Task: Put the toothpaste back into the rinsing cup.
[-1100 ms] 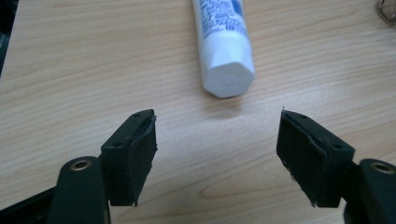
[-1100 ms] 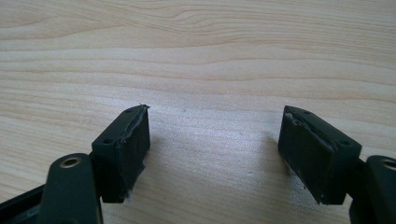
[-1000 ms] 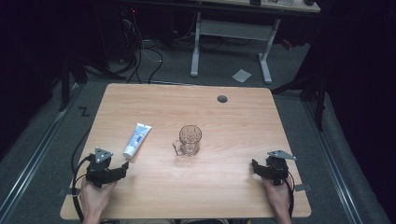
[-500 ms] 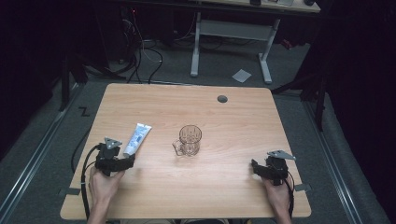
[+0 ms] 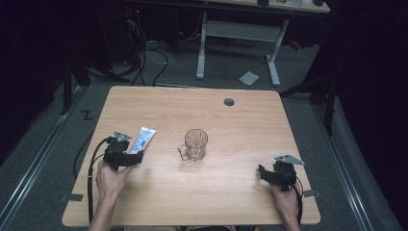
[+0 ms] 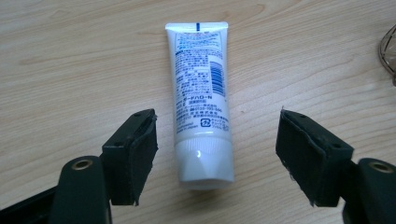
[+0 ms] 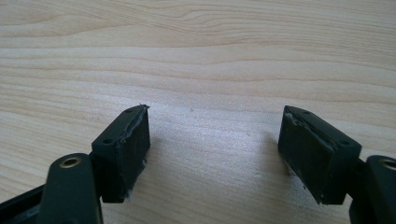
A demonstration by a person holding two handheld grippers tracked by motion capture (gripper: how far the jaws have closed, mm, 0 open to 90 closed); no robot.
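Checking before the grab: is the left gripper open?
Open: its jaws stand wide apart either side of the tube's cap end, touching nothing.

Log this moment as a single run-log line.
left claw: open, straddling cap end of white plastic tube lying flat | right claw: open over bare wooden table | clear glass mug: upright, untouched

Glossy white plastic tube (image 6: 201,107), clear glass mug (image 5: 195,144), matt light wood-grain table (image 5: 240,187)
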